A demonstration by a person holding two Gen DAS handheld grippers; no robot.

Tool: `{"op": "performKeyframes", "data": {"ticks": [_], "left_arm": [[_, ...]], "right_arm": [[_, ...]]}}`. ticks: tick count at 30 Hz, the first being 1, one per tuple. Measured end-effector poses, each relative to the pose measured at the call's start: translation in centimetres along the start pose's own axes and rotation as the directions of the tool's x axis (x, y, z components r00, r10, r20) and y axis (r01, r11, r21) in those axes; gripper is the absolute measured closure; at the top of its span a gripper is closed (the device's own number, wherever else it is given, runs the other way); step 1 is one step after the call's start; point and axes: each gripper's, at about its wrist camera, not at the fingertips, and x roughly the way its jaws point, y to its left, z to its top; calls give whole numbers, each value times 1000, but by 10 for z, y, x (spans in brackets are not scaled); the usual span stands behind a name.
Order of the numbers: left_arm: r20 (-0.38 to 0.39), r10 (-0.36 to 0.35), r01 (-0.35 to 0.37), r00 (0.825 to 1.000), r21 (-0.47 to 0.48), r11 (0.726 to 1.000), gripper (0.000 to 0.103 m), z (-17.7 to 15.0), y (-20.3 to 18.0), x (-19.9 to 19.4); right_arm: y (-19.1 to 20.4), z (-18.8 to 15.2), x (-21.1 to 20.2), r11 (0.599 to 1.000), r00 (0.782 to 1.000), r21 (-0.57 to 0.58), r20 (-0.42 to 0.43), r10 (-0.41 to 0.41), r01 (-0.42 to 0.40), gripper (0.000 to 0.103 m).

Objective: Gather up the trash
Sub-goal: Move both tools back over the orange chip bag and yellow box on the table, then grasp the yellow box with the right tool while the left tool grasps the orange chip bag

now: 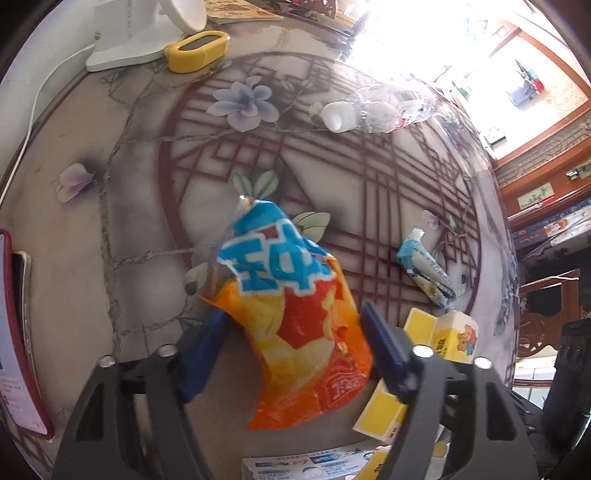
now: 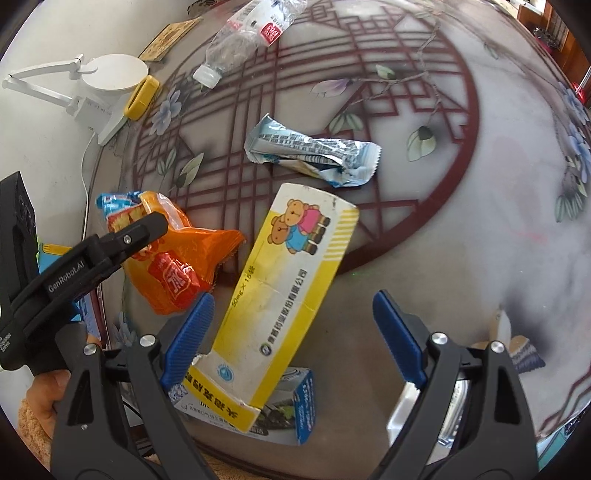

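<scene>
The left gripper points steeply down with its blue pads on both sides of an orange and blue snack bag; the pad at 3 o'clock touches the bag, but whether both pads press it I cannot tell. The right gripper stands released, jaws wide, over a yellow and white carton whose near end lies between its pads, touching neither. At 12 o'clock from the carton lies a crumpled silver-blue wrapper; further out, at 11 o'clock, an empty plastic bottle rests on the patterned table.
</scene>
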Motion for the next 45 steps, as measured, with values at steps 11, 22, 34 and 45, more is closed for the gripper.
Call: {"op": "performKeyframes", "data": {"ticks": [11, 22, 34, 45], "left_arm": [[110, 12, -19, 994, 60, 998, 53, 15, -15, -28], [334, 16, -94, 943, 221, 971, 52, 24, -69, -87], [392, -15, -127, 920, 334, 934, 52, 14, -124, -97], [389, -11, -134, 921, 344, 929, 52, 4, -171, -85]], "right_arm": [[11, 15, -12, 997, 999, -82, 52, 6, -2, 70], [7, 30, -95, 989, 939, -111, 339, -58, 101, 70], [-26, 26, -158, 984, 859, -42, 495, -132, 175, 70], [-65, 20, -185, 985, 843, -20, 519, -139, 174, 70]]}}
